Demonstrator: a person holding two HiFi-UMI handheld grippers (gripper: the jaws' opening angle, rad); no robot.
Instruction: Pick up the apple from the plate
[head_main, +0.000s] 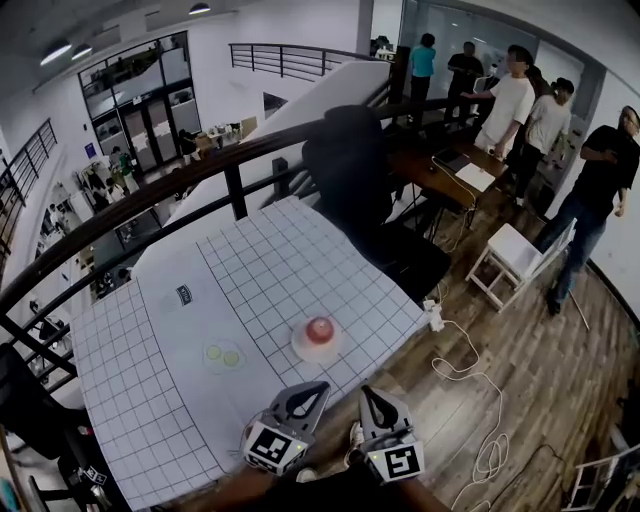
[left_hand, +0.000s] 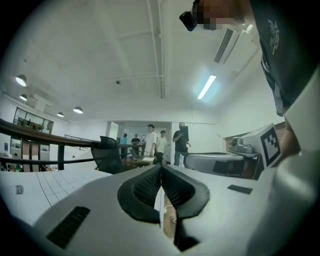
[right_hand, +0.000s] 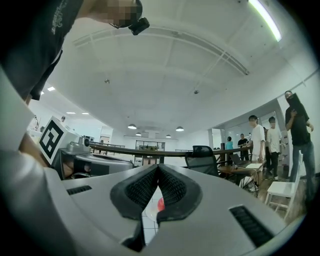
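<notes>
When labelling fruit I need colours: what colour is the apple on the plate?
Red apple, clearest in the head view.

Above table (head_main: 150, 400); gripper views seemingly level

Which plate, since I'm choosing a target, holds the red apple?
The right-hand plate, bearing the red apple; the plate to its left carries only two small green pieces.

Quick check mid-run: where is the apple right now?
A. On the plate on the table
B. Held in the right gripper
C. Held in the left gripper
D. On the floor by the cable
A: the apple sits on the plate, ahead of the left gripper and the right gripper, both shut and empty.
</notes>
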